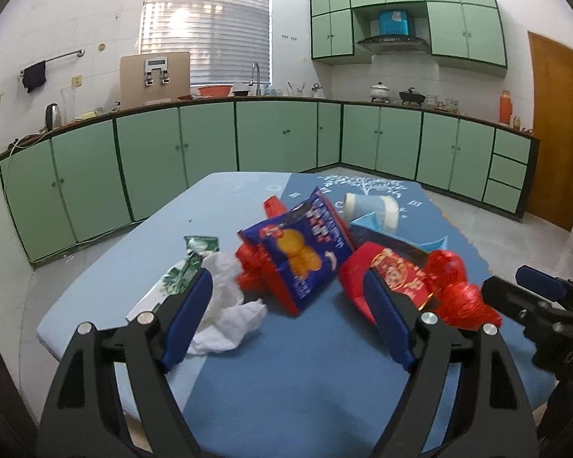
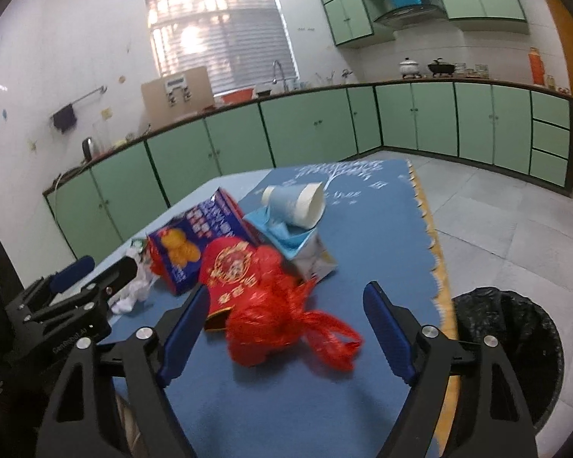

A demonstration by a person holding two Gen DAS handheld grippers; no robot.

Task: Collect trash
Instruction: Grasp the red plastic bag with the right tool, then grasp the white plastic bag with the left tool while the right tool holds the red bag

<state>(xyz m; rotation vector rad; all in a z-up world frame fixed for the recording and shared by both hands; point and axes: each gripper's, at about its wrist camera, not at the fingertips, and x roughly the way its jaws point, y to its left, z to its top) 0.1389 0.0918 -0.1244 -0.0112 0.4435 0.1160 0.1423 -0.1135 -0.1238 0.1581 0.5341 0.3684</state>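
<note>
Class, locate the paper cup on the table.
The paper cup lies on its side at the far end of the pile, atop the light-blue carton, right of the cracker box.

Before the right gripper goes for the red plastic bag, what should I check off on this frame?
1. Right gripper open: ok.
2. Red plastic bag lies ahead between its fingers: ok.
3. Bag free of the red packet: not ok, they touch.
4. Left gripper open, off to the side: ok.
5. Black-lined trash bin beside the table: ok.
6. Bin has room: cannot tell.
</note>
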